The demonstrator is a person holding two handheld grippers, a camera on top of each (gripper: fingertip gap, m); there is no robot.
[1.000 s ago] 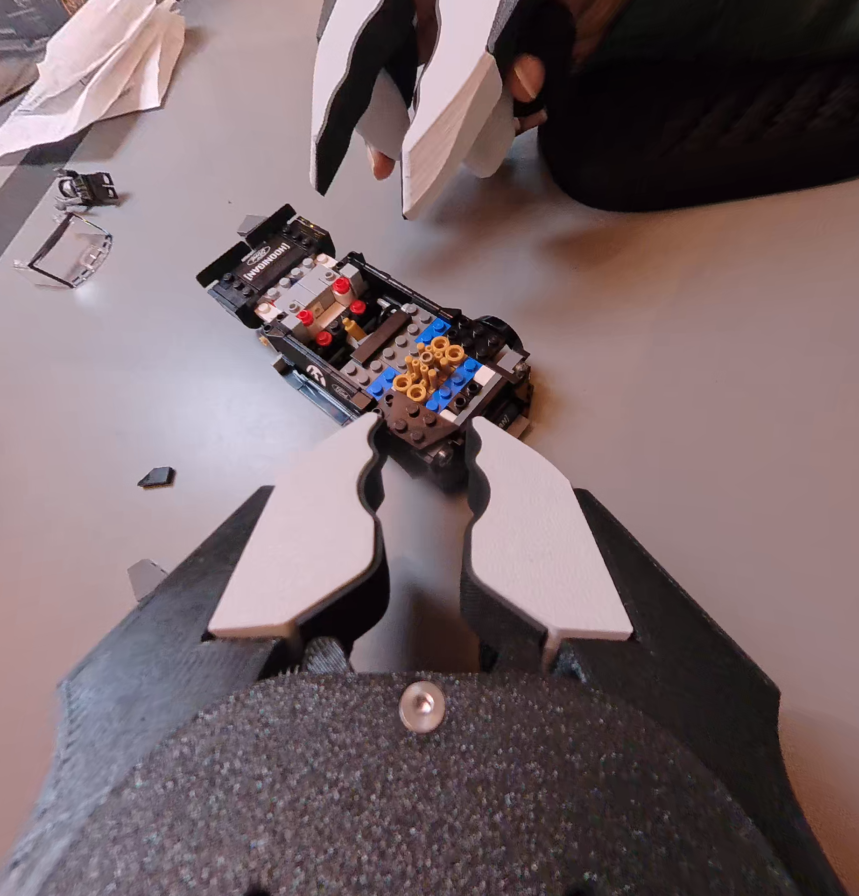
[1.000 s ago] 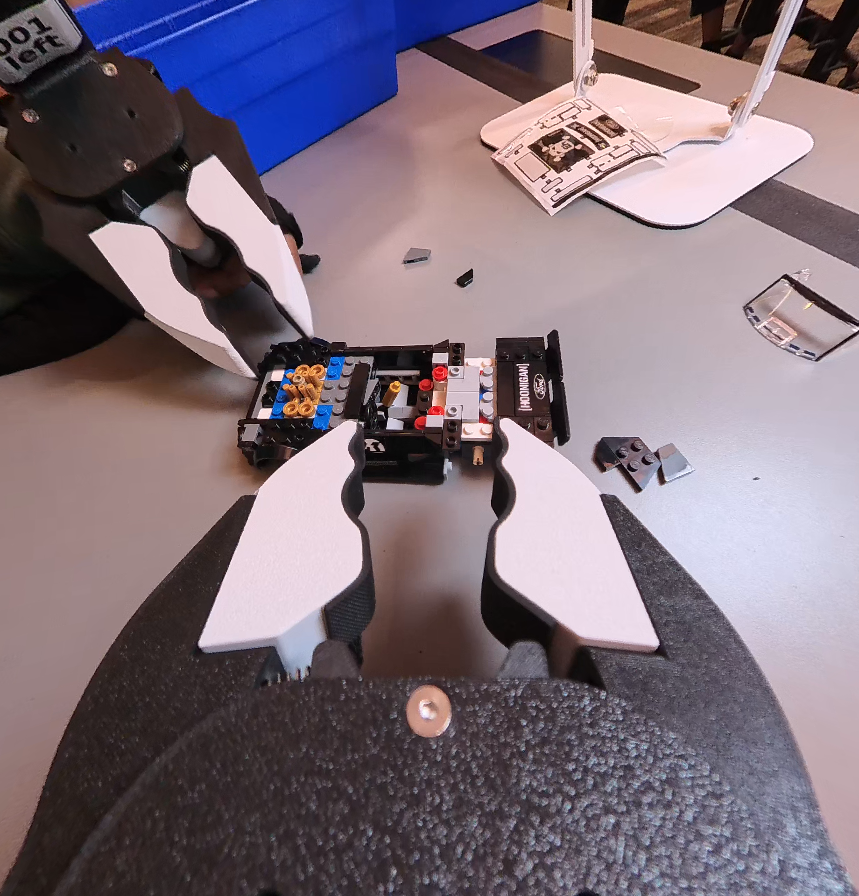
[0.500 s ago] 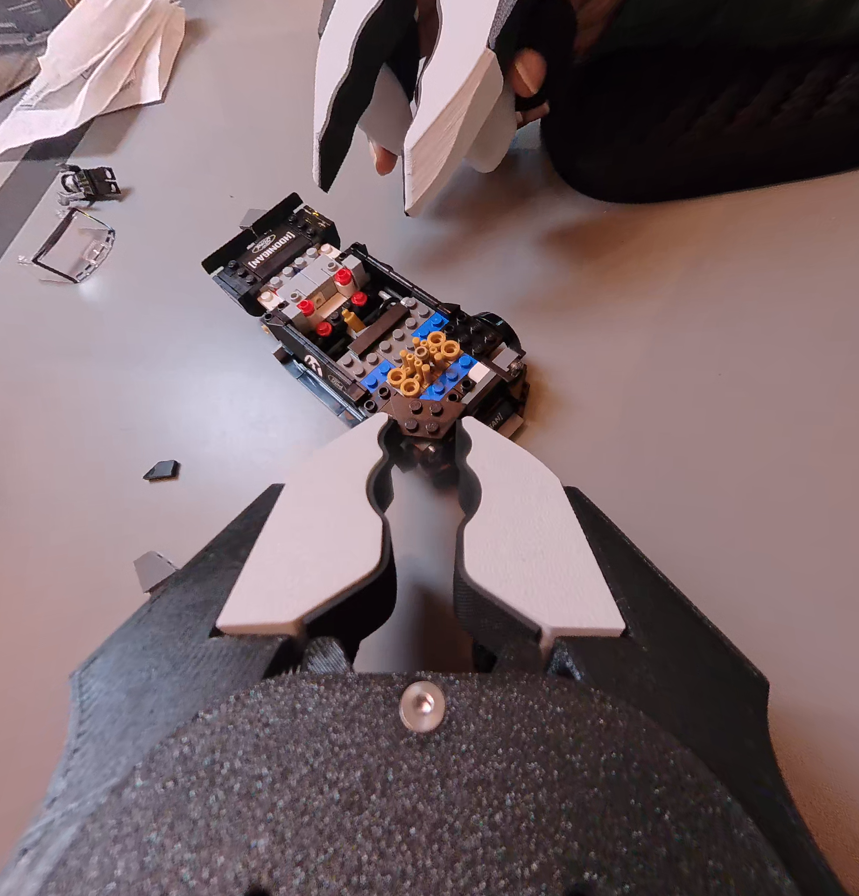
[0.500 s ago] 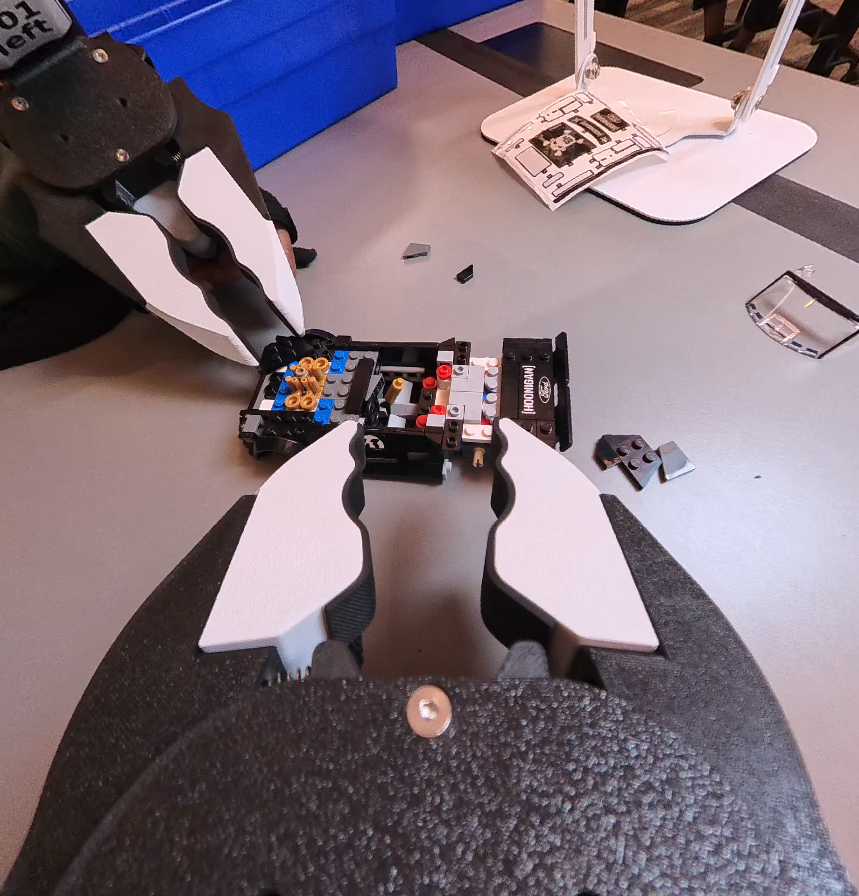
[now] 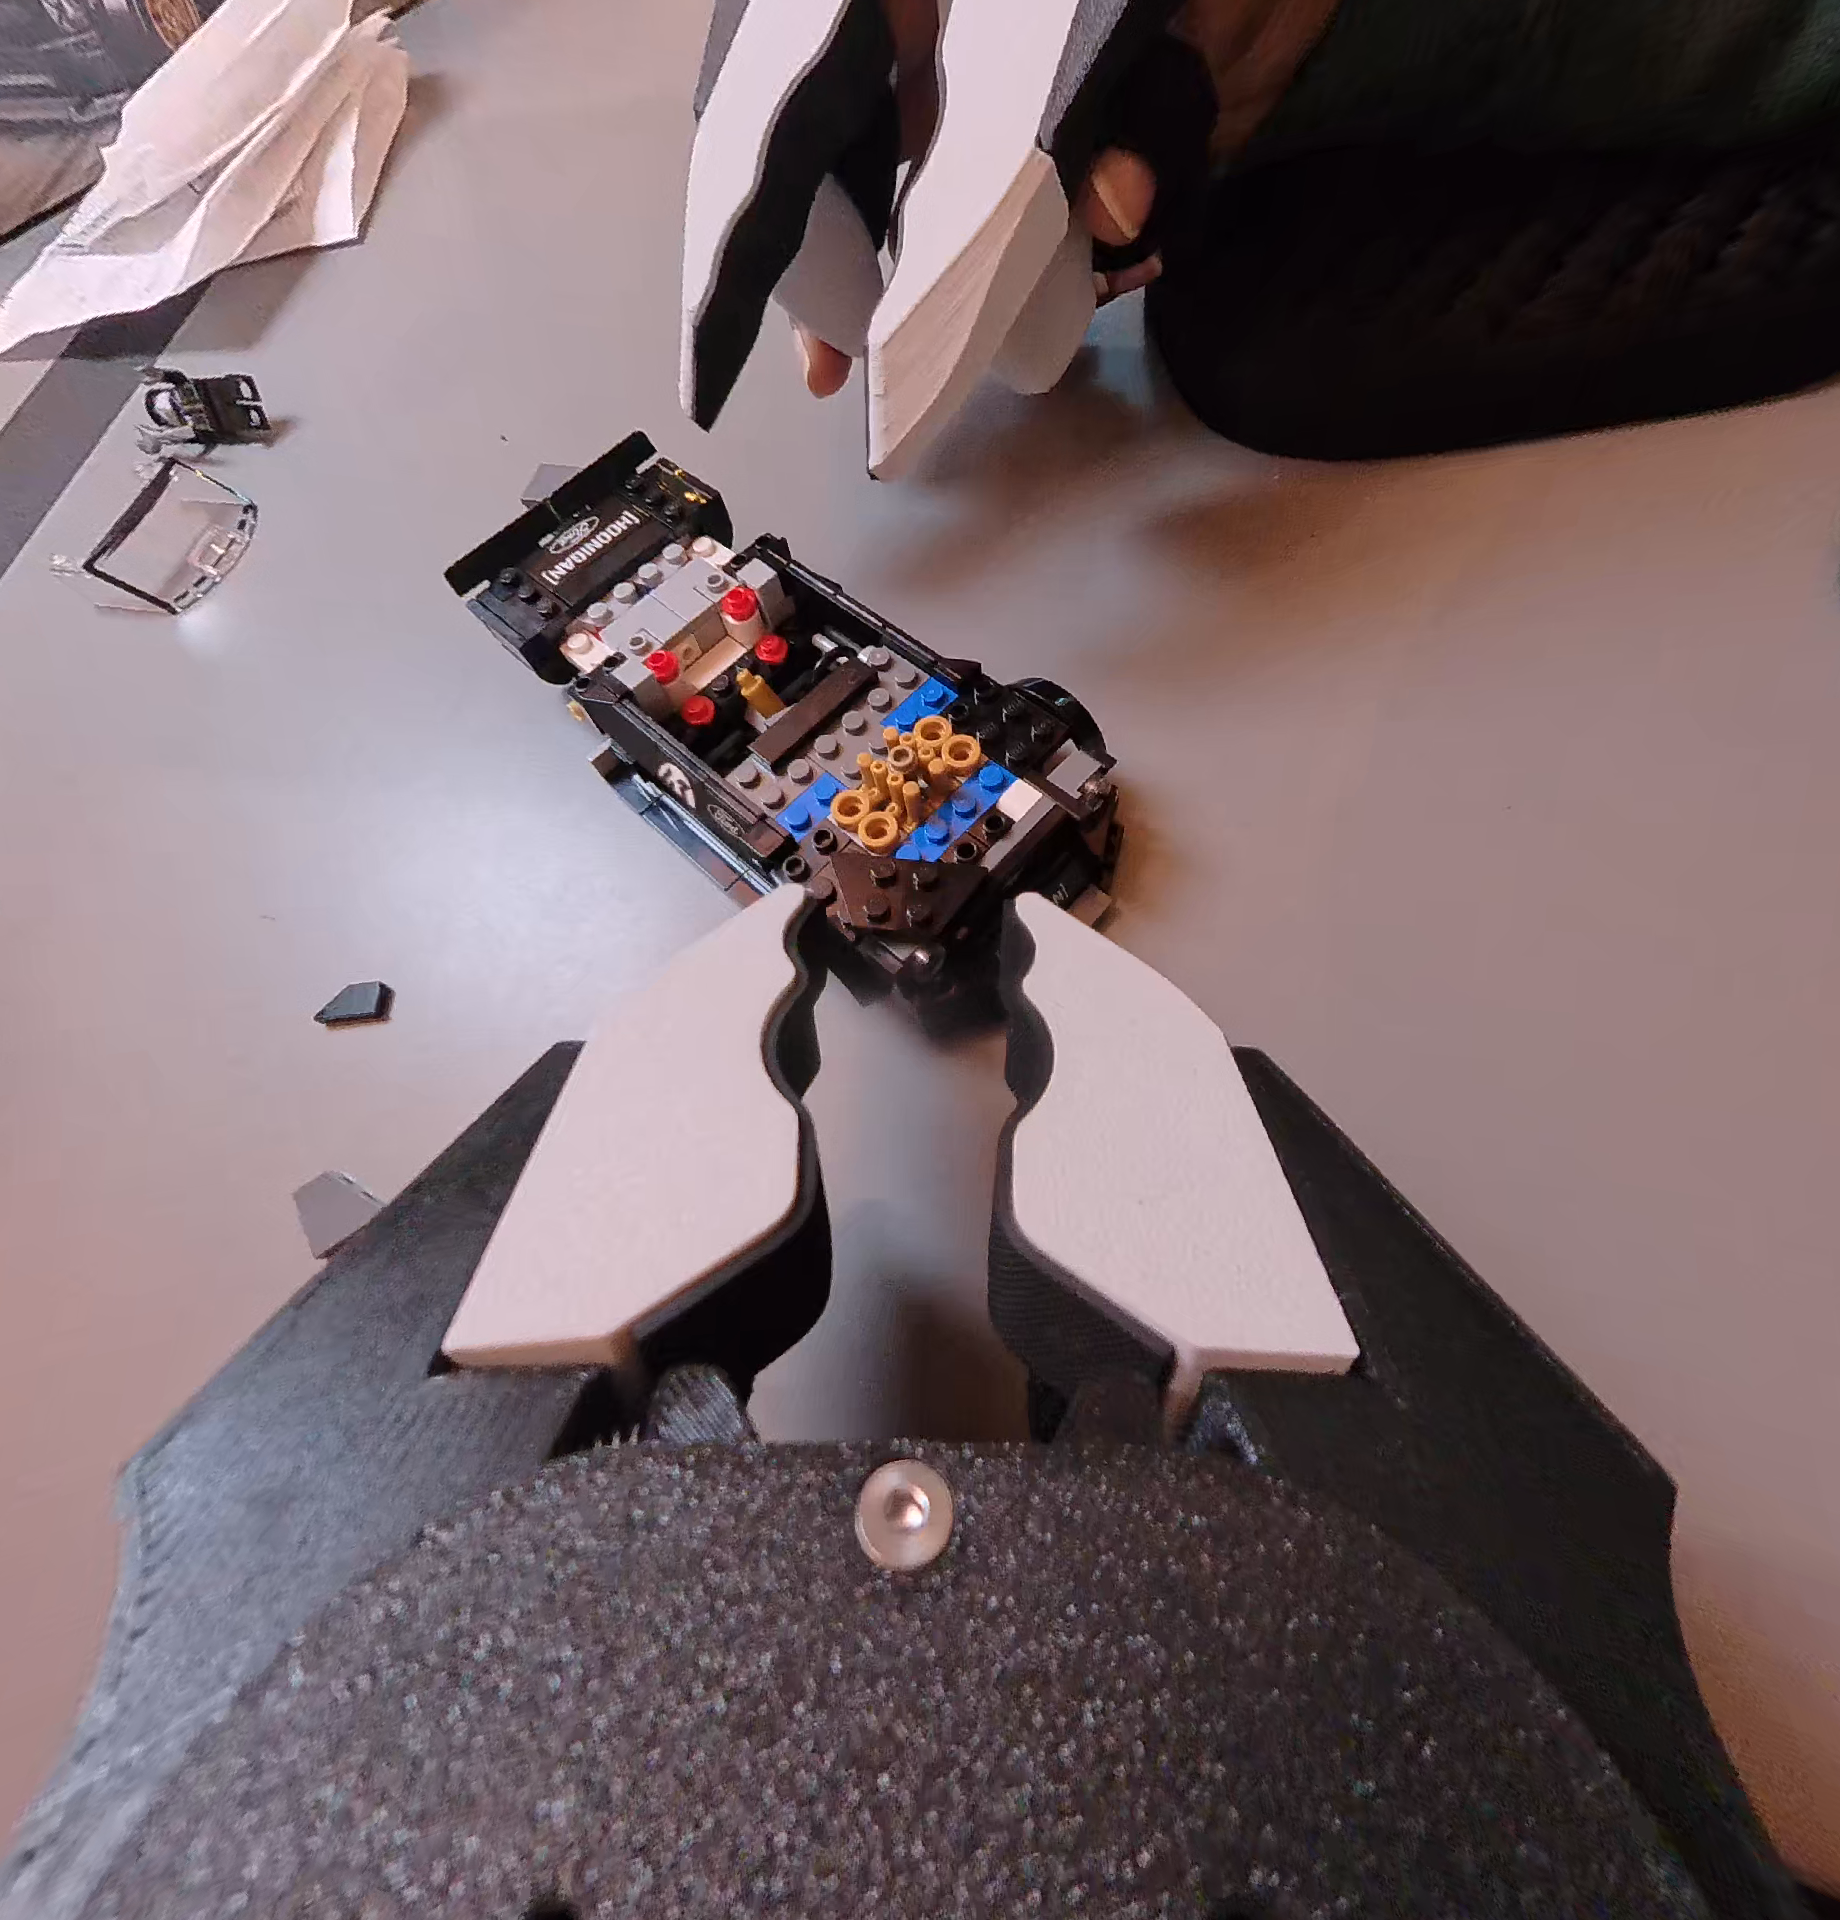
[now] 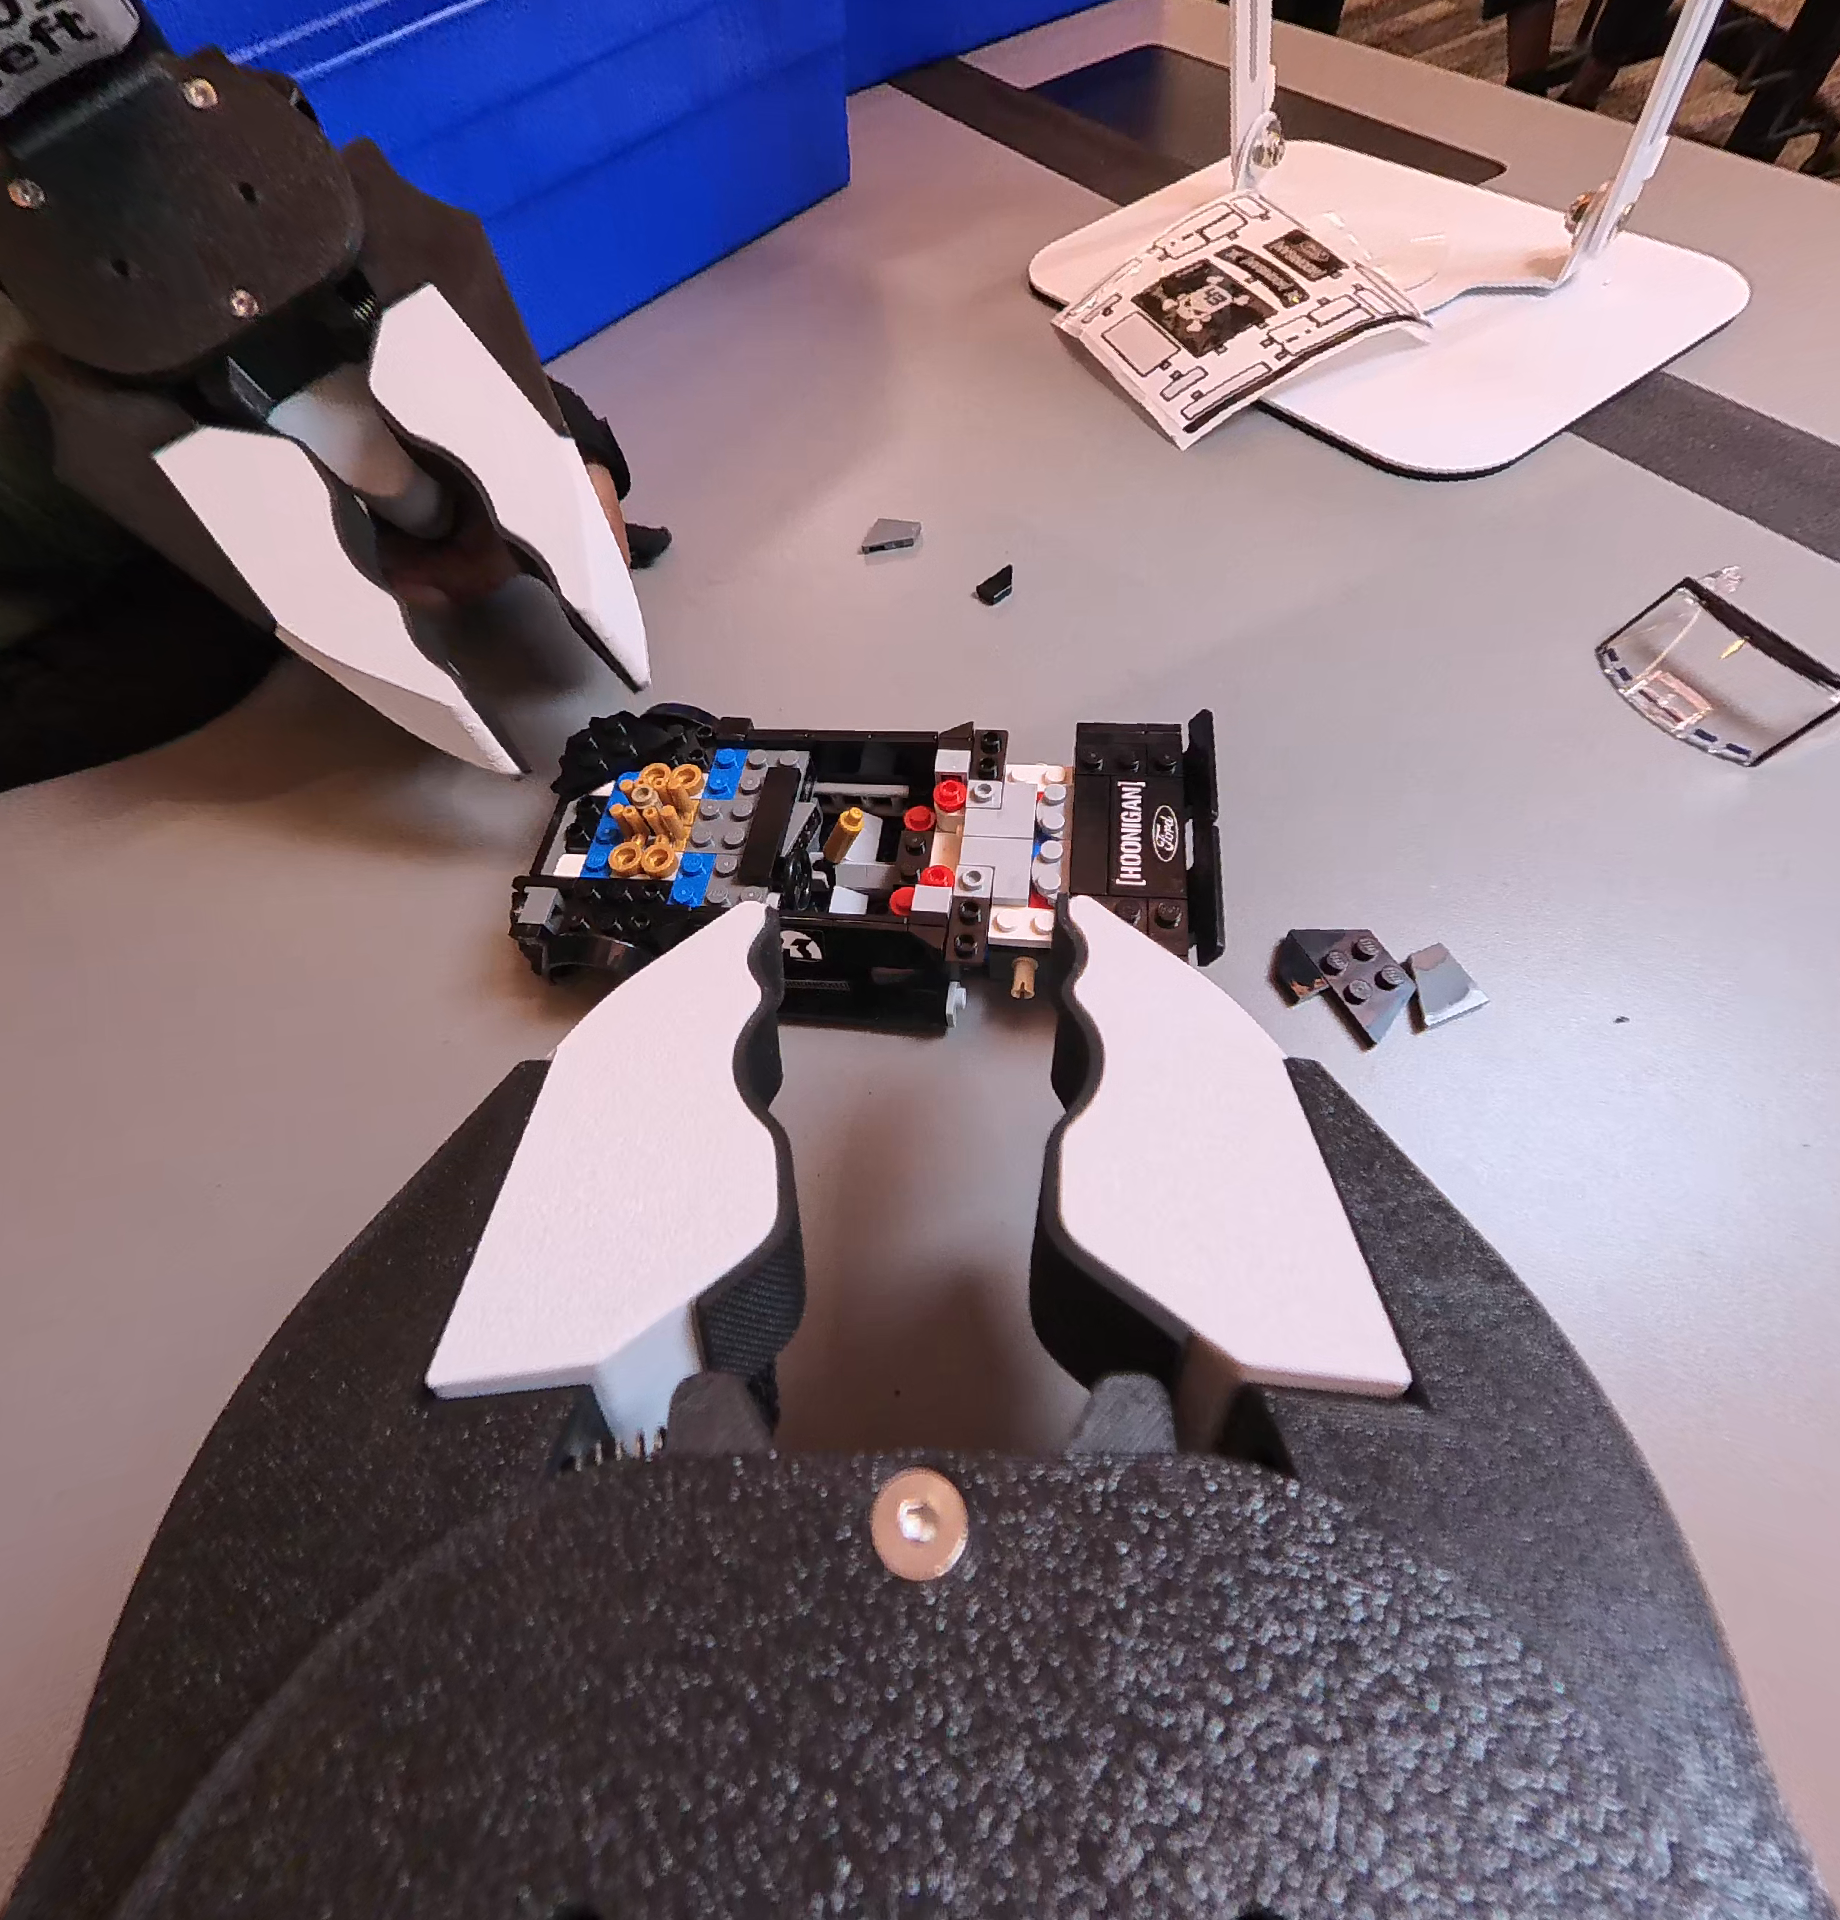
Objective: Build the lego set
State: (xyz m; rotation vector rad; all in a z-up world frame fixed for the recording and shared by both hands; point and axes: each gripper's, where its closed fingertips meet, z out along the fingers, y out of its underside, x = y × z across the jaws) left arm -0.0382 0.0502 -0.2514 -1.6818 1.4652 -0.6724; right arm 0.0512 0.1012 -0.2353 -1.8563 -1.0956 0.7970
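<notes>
Lego car [image 5: 791, 748] at frame centre on tabletop [image 5: 1415, 831]. I have advanced left tongs [image 5: 905, 925] since a second ago; spread fingertips now bracket nose. Right tongs [image 6: 911, 935] unchanged, spread beside car flank. Nose grasp likely imminent.

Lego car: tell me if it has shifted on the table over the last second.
No. The lego car sits just as far from the small black piece and the dark wedge bricks as before.

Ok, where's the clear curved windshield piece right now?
In the right wrist view, the clear curved windshield piece lies on the grey table, far right, beyond the loose dark grey wedge plates.
</notes>
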